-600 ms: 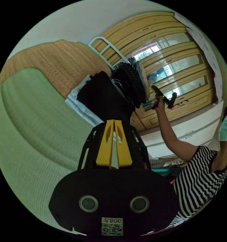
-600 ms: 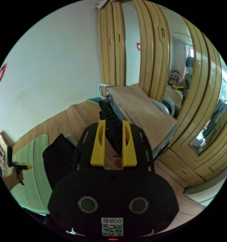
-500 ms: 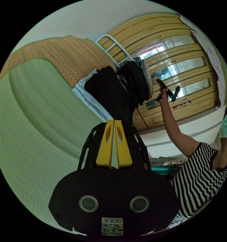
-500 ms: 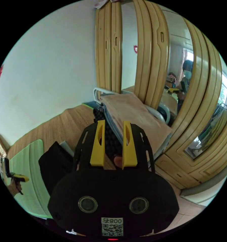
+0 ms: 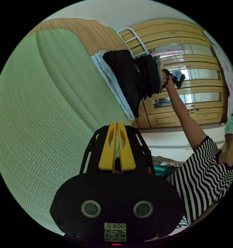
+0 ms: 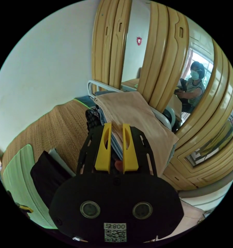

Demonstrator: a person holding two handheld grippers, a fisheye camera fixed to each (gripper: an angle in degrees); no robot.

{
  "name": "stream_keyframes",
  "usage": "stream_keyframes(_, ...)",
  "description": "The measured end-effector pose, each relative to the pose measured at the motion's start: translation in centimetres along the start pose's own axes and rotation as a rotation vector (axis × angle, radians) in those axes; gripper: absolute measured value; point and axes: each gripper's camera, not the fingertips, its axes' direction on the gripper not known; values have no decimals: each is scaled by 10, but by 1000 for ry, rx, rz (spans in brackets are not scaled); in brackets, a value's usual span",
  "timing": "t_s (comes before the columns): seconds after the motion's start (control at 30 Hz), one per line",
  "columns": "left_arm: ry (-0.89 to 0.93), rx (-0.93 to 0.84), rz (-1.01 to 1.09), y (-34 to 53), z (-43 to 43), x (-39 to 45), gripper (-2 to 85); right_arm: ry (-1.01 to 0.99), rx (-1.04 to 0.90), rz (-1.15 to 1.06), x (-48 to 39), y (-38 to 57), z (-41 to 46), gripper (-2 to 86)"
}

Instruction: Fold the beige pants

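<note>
Now, in the left gripper view, the left gripper (image 5: 117,126) has its two yellow jaws pressed together with nothing between them, poised over a green woven mat (image 5: 44,116). Beyond the mat lies a brown woven mat (image 5: 95,33), and at its far end stands a stack of folded clothes: a pale blue garment (image 5: 110,80), a black garment (image 5: 124,75) and a dark knobbly one (image 5: 151,75). The right gripper (image 5: 176,78) is raised beside that stack in the person's hand (image 5: 169,84) (its jaw state cannot be told from here), against the wooden wardrobe (image 5: 188,64). The person's striped shirt (image 5: 201,170) shows at the right edge.

In the right gripper view, the right gripper (image 6: 117,129) has its jaws set a little apart, gripping nothing that can be made out. Just past its tips lie the beige pants (image 6: 137,118), folded flat on top of the stack, beside a white metal bed rail (image 6: 100,86). Greyish-blue folded layers (image 6: 115,139) show under the pants' near edge, with the dark knobbly garment to their left. The black garment sits lower left on the brown mat, next to the green mat. A mirrored wardrobe door (image 6: 199,85) reflects the person.
</note>
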Motion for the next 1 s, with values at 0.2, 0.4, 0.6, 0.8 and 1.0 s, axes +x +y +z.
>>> stream_keyframes(0.2,13,-15,-19,43,5,-24,1,92,-11,-56,-22,12,-3,67)
stream_keyframes(0.4,32,-24,-41,90,0,-47,1,-93,-2,78,2,33,-12,31)
stream_keyframes(0.6,80,-27,-51,146,-6,-67,2,-429,63,357,52,71,-40,15)
stream_keyframes(0.8,96,31,-31,204,-26,-81,2,-751,244,311,59,115,-110,10)
stream_keyframes(1.0,116,128,1,271,-56,-87,2,-1071,400,180,11,134,-191,8)
